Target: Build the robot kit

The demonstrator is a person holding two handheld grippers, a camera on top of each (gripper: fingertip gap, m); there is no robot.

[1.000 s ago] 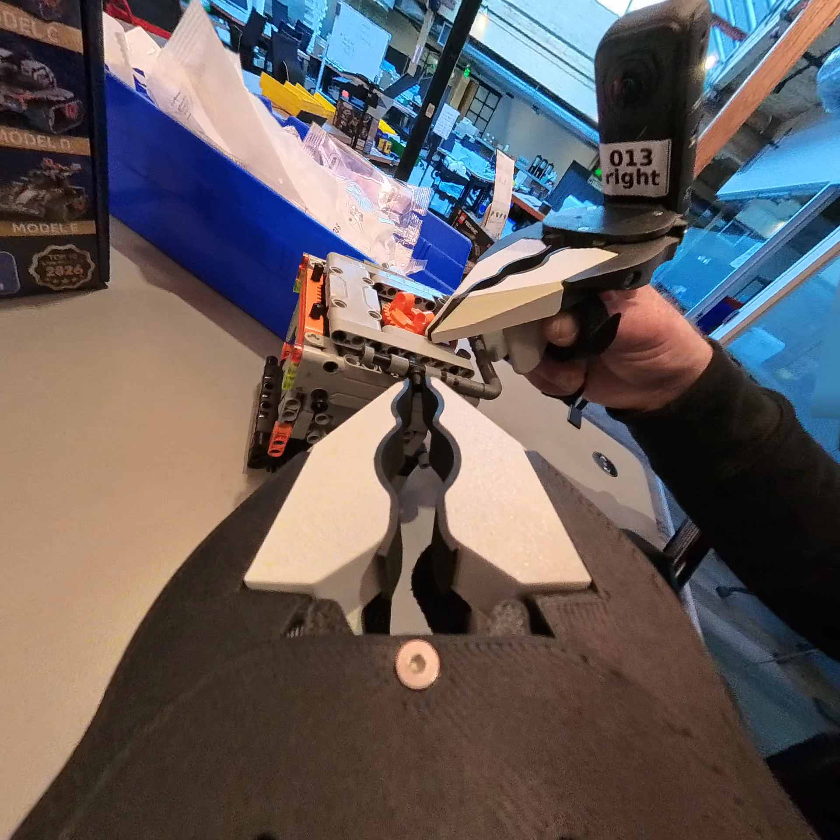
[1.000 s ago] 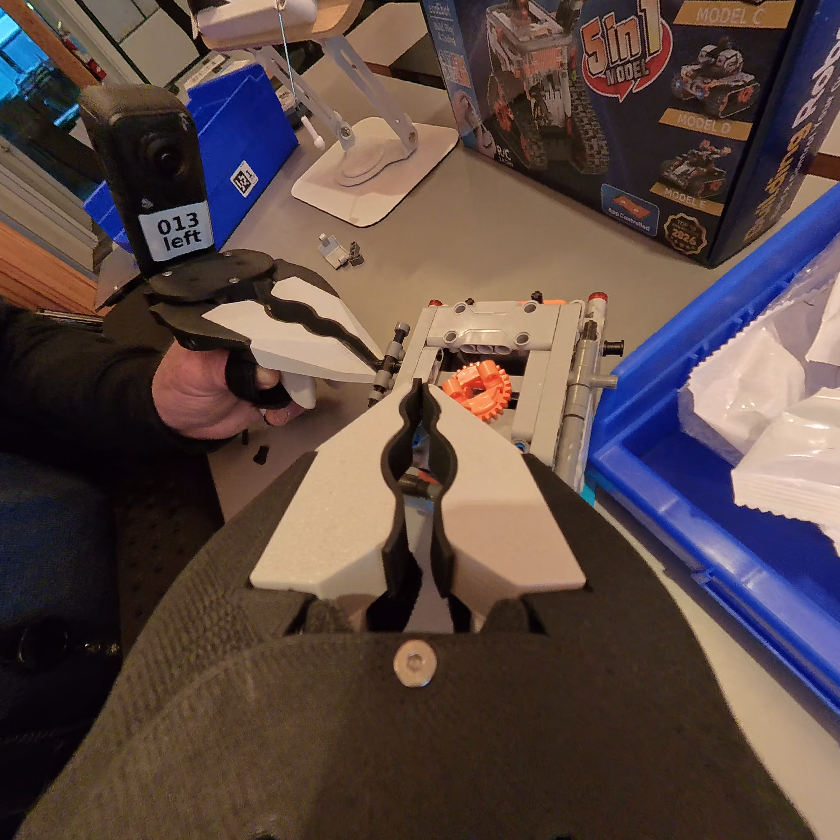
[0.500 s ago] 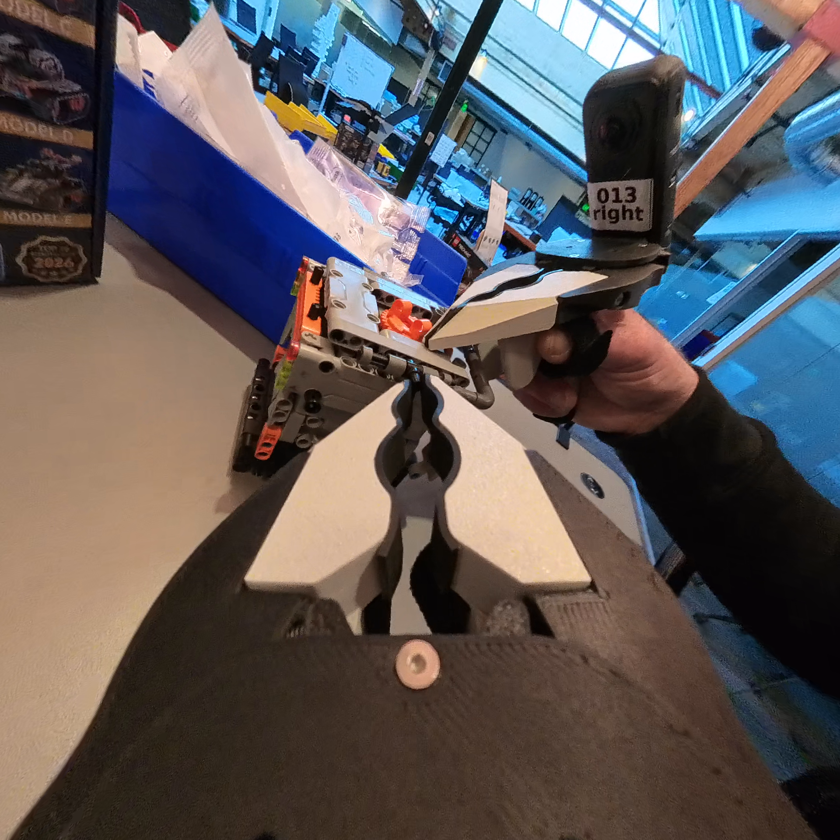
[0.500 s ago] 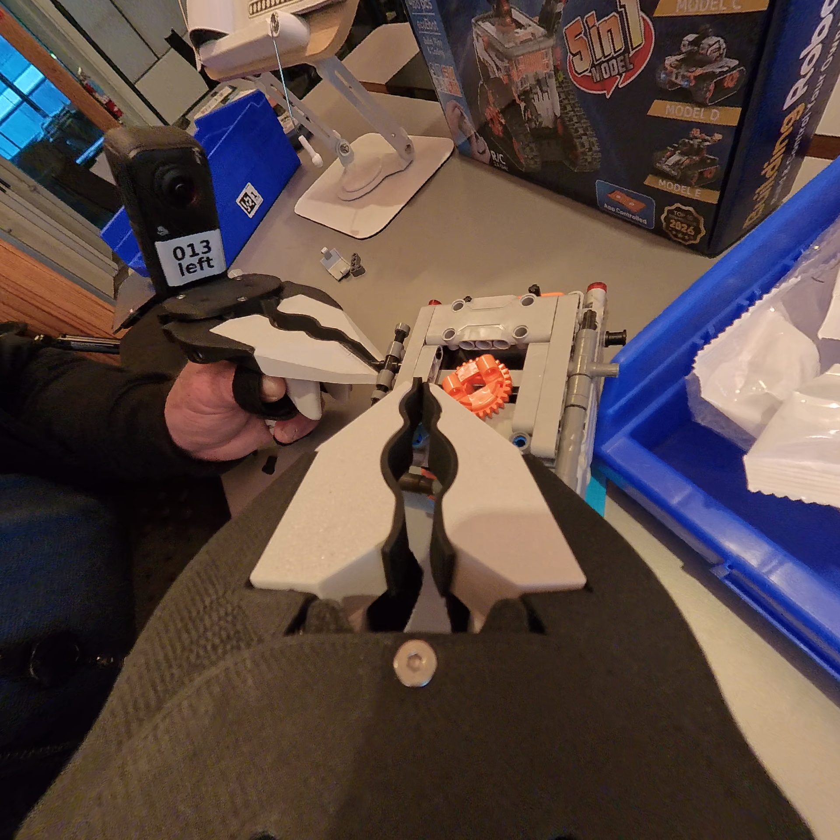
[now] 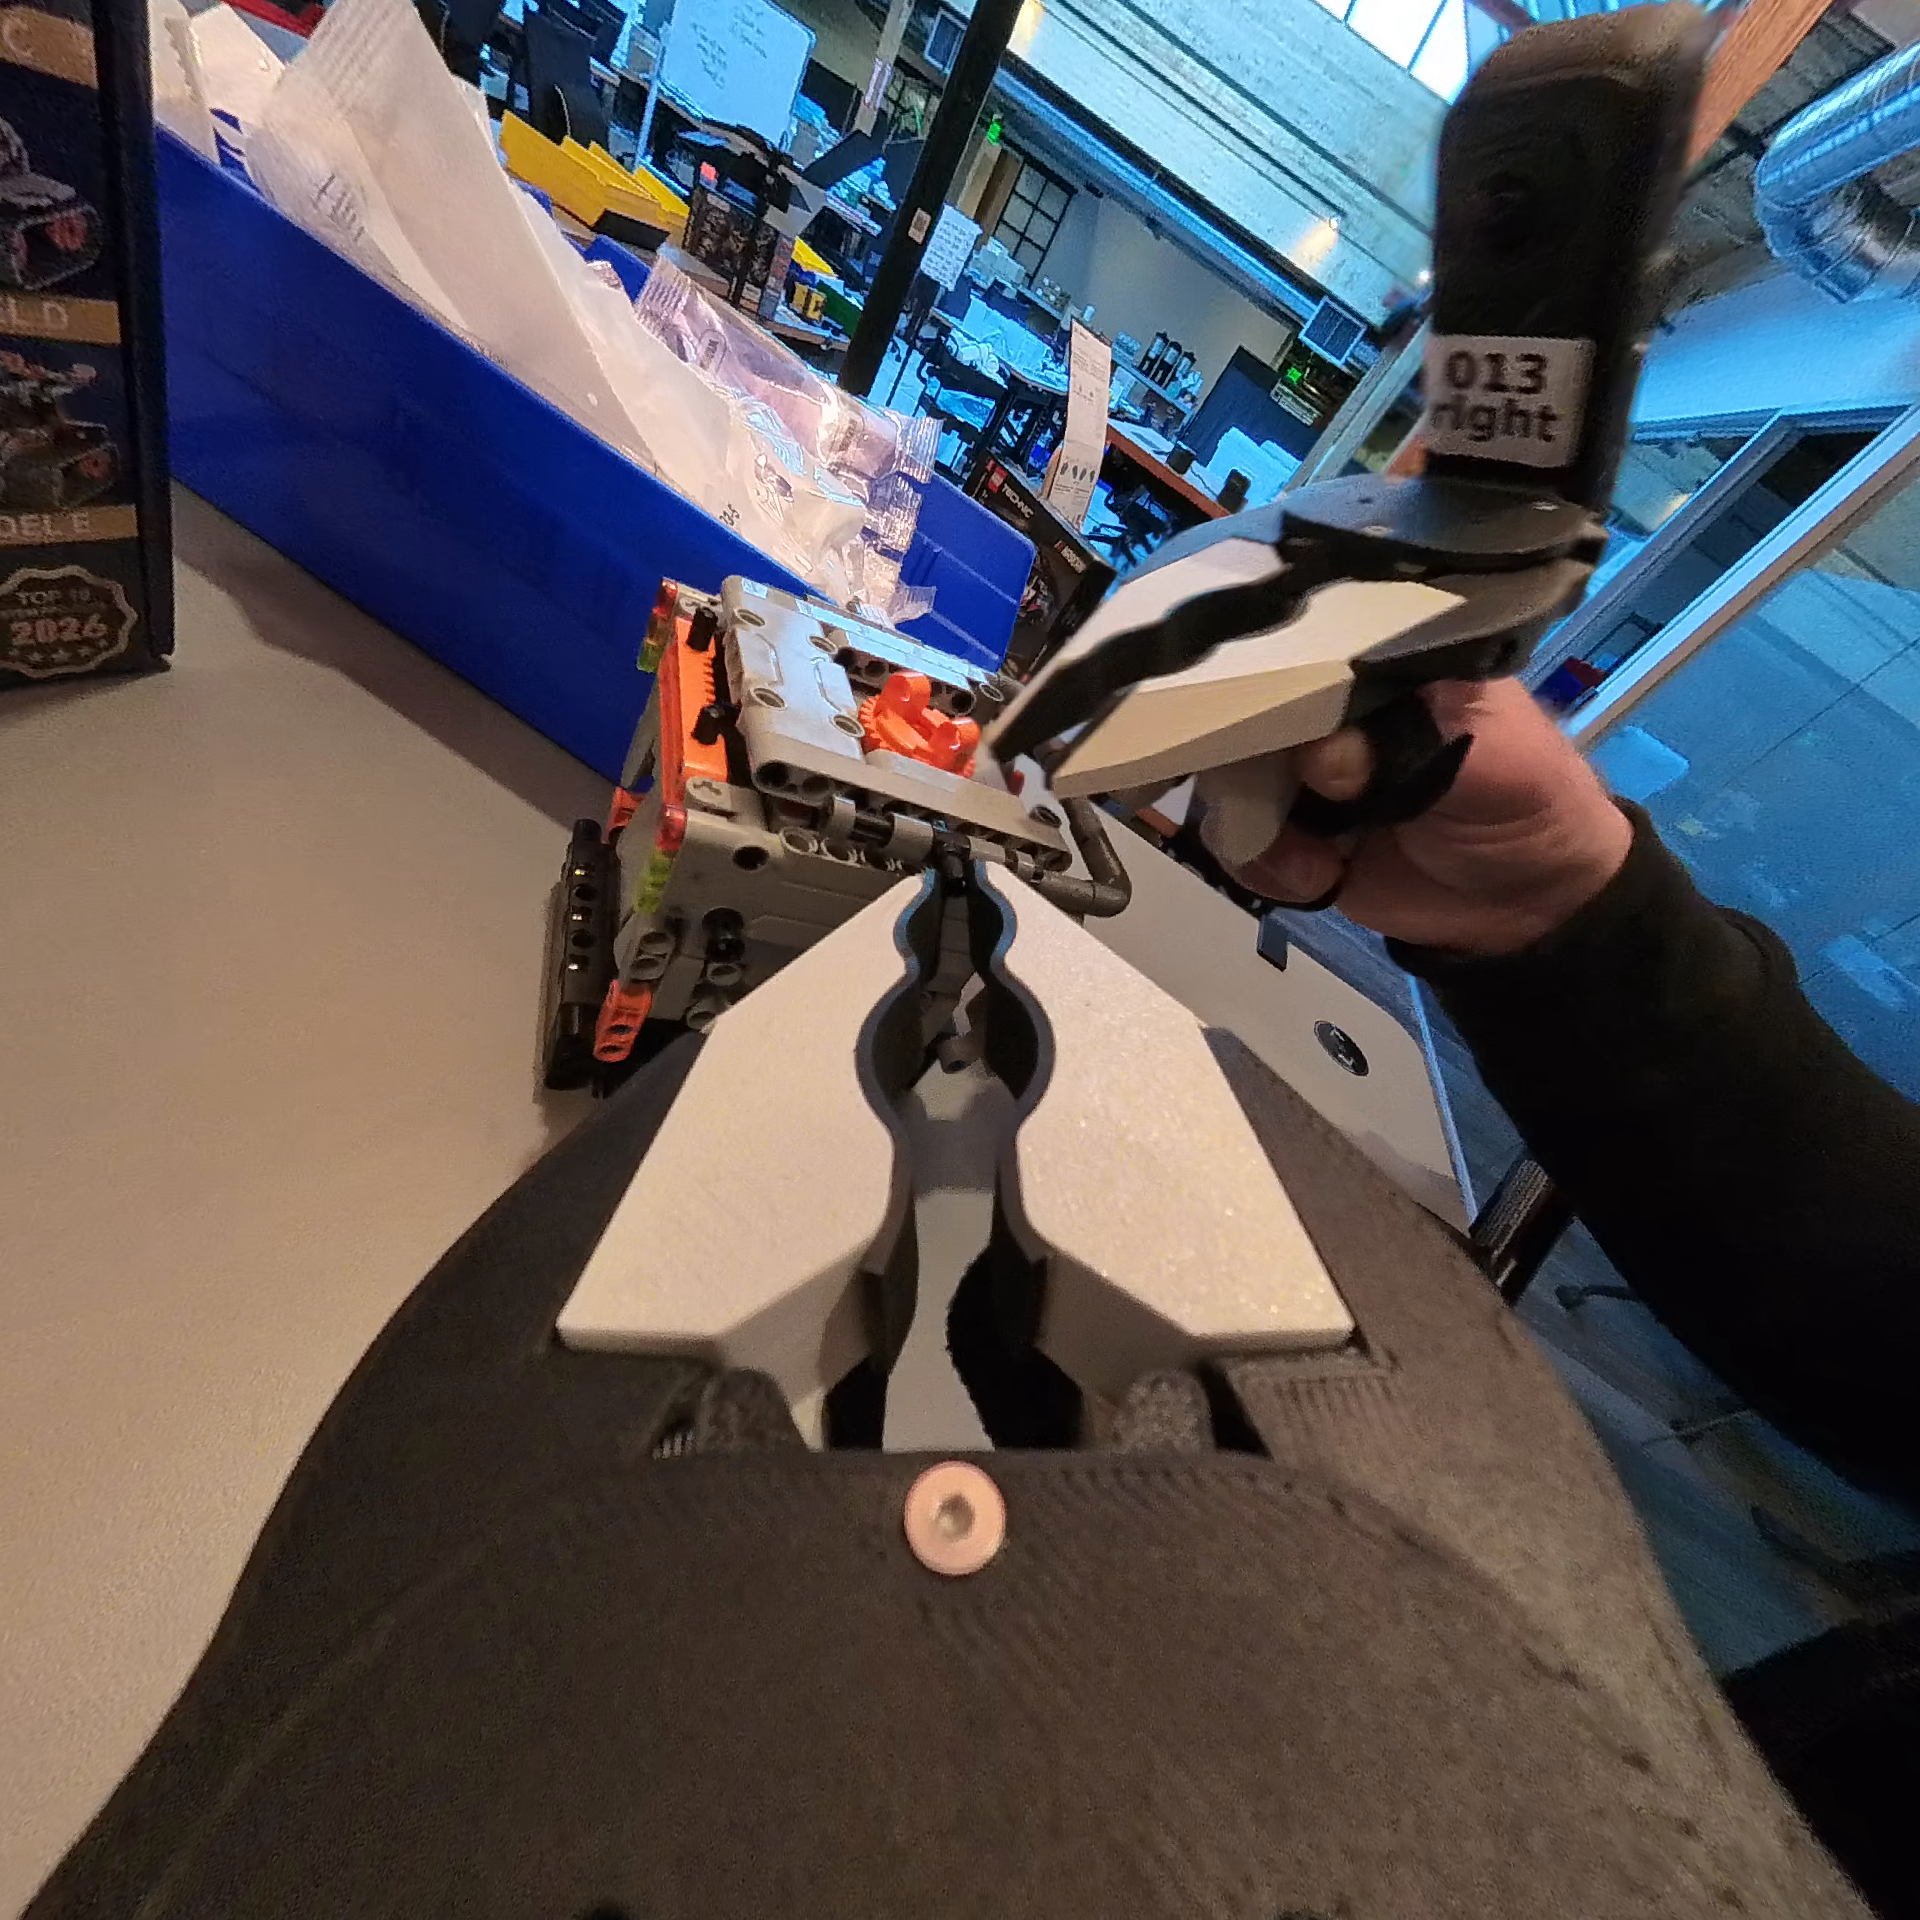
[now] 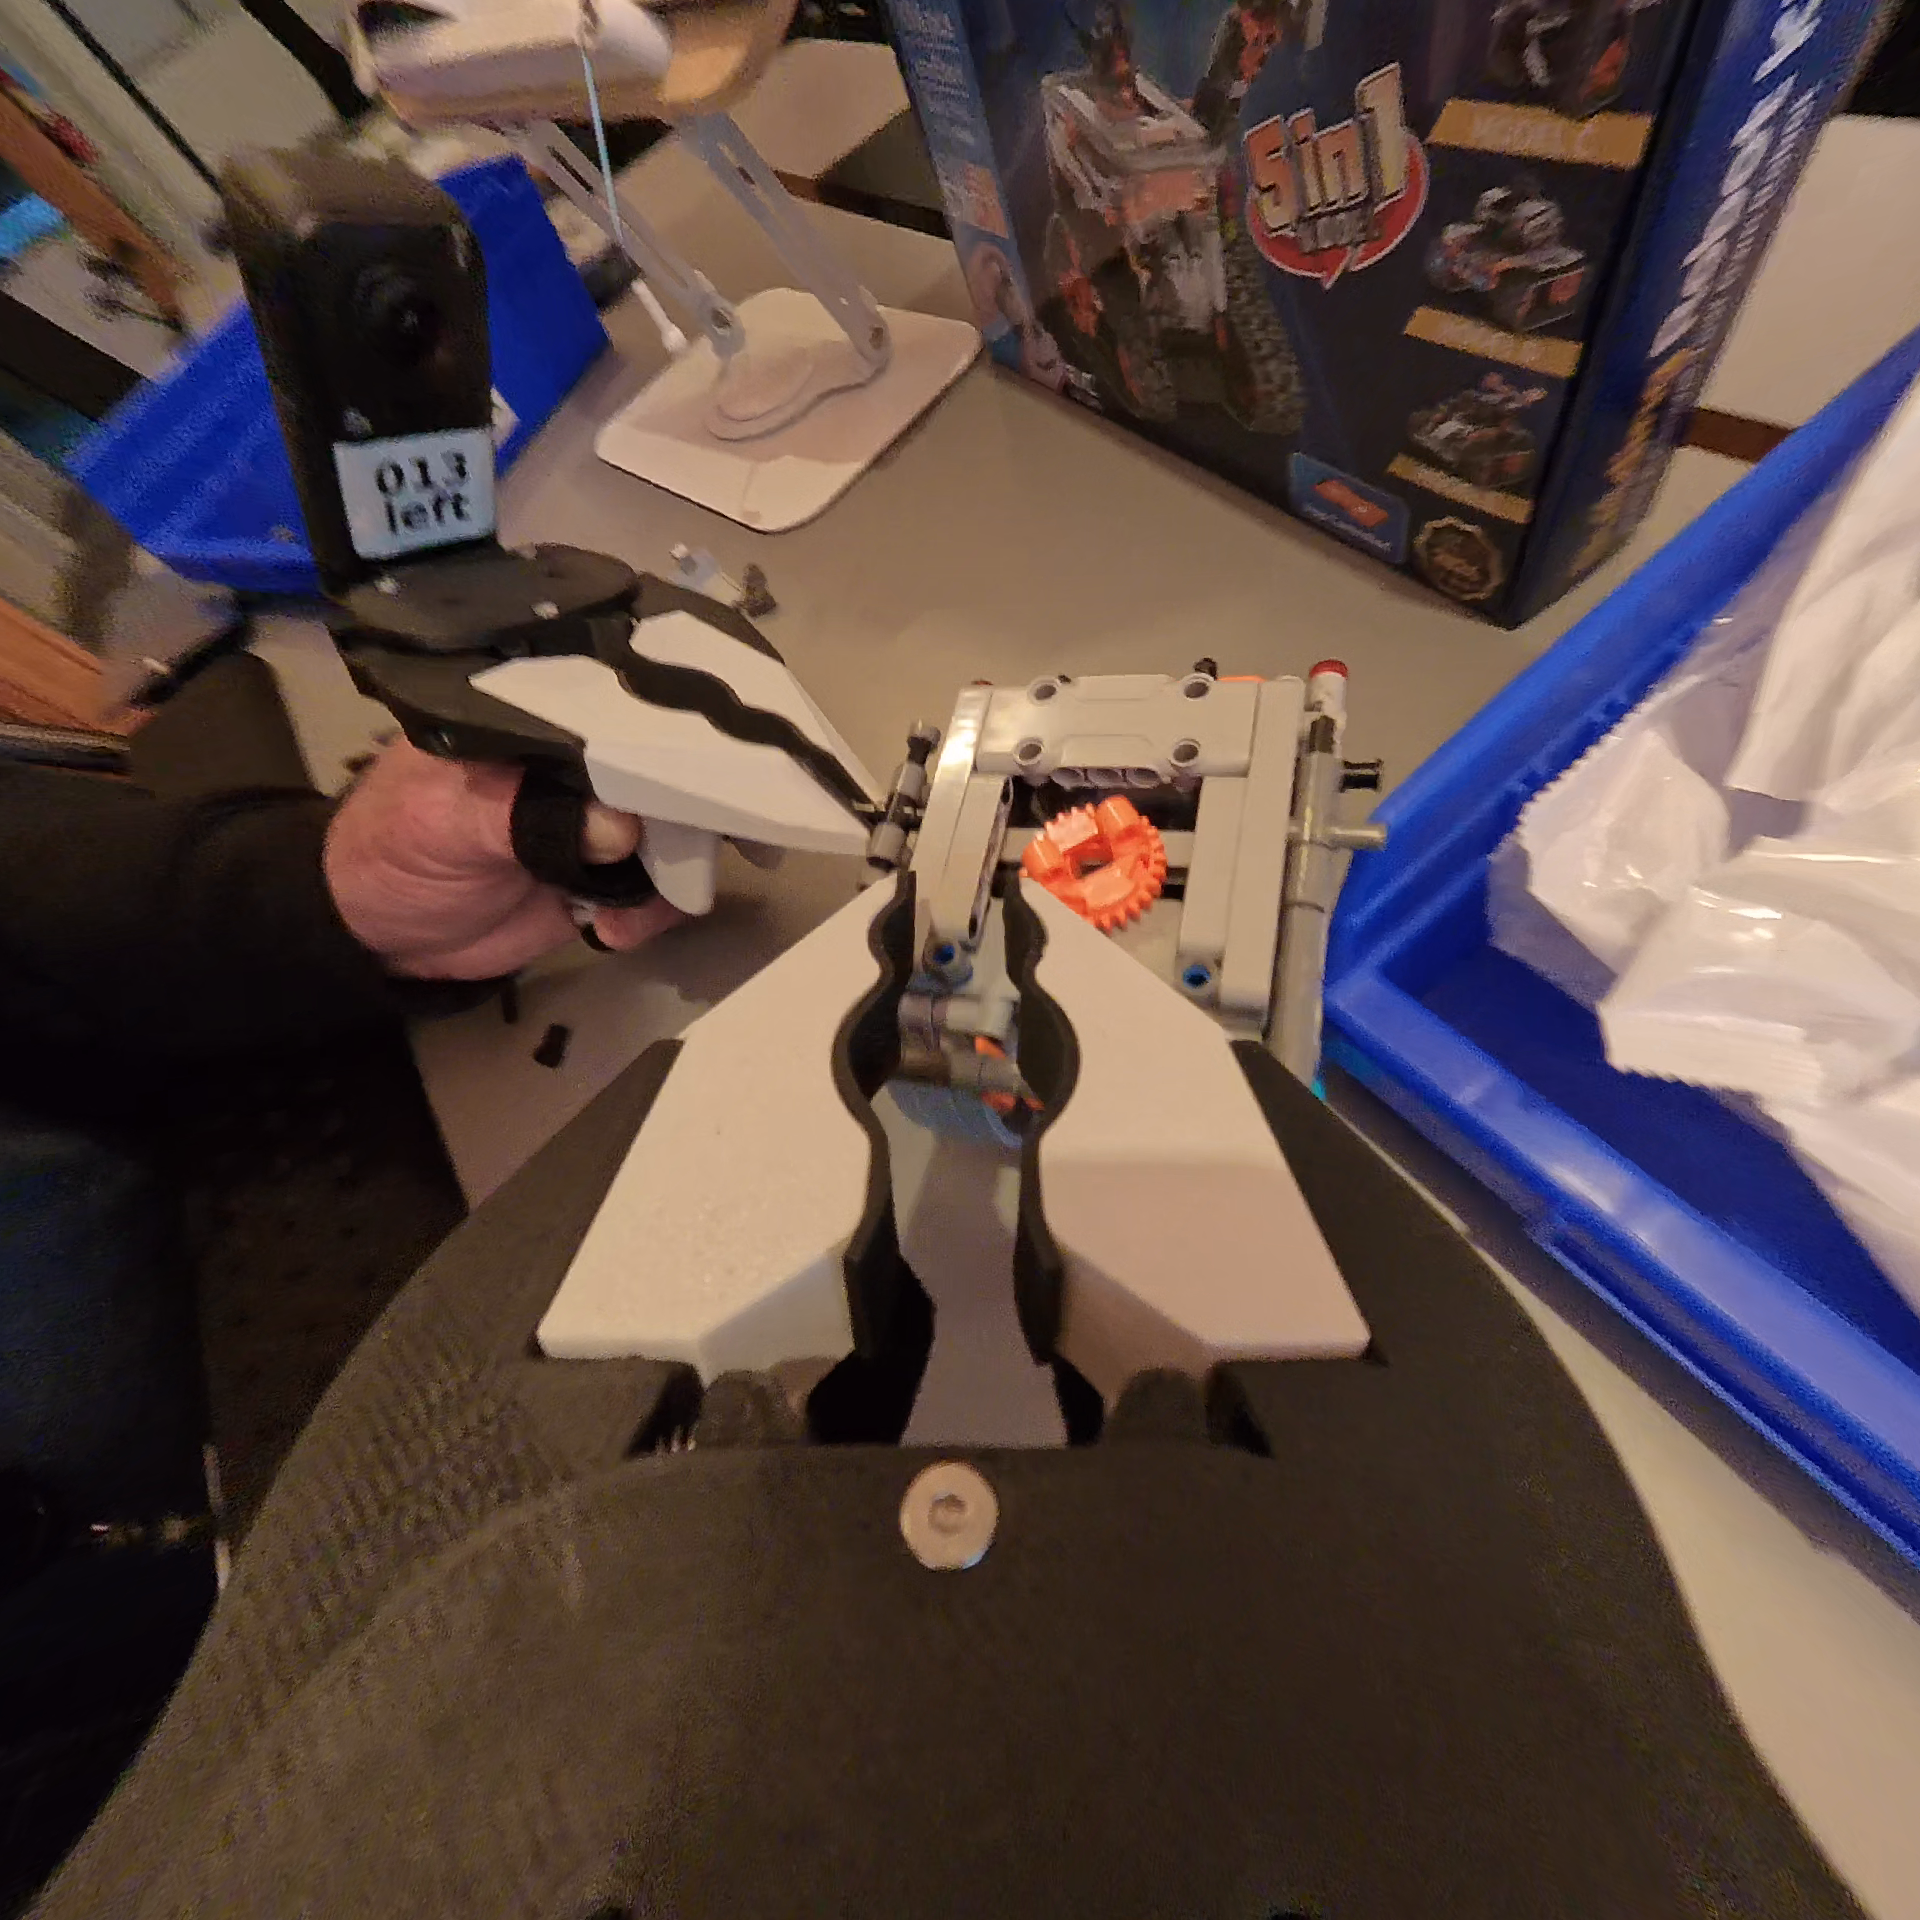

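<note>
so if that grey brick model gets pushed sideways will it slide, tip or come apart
The grey brick model looks rigid but pinned together from many beams, so a hard shove may pop parts loose. It sits blocky on the table, so probably slides rather than tips. The orange gear would likely turn freely.

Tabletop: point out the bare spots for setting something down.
Free: the grey table left of the brick model, below the printed box; also between box and model. Crowded: the model against the blue bin, and small loose parts by the white stand.
</note>
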